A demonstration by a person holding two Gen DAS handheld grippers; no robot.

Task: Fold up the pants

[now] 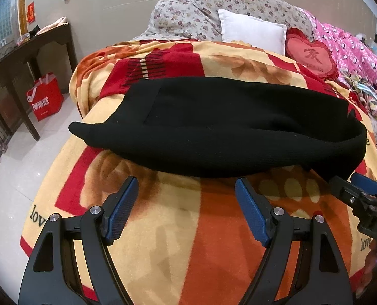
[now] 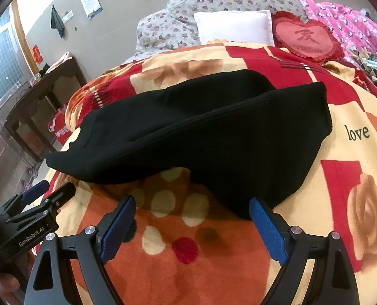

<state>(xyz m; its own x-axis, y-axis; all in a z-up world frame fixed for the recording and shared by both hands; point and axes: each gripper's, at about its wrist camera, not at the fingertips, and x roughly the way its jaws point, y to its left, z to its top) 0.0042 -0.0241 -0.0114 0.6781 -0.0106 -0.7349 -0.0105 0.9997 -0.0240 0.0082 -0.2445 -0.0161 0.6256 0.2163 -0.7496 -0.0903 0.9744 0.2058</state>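
Black pants (image 1: 219,124) lie folded in a thick bundle across a red, orange and cream blanket (image 1: 178,228) on the bed. They also show in the right wrist view (image 2: 201,137). My left gripper (image 1: 187,193) is open and empty, just short of the pants' near edge. My right gripper (image 2: 192,213) is open and empty, its right fingertip (image 2: 262,213) at the pants' near corner. Each gripper shows at the edge of the other's view: the right one (image 1: 361,190), the left one (image 2: 46,193).
Floral pillows (image 1: 214,12), a white pillow (image 1: 252,30) and a red heart cushion (image 1: 310,56) lie at the bed's head. A pink quilt (image 1: 353,58) lies at the right. A dark table (image 1: 23,58) and red bag (image 1: 45,99) stand on the floor at left.
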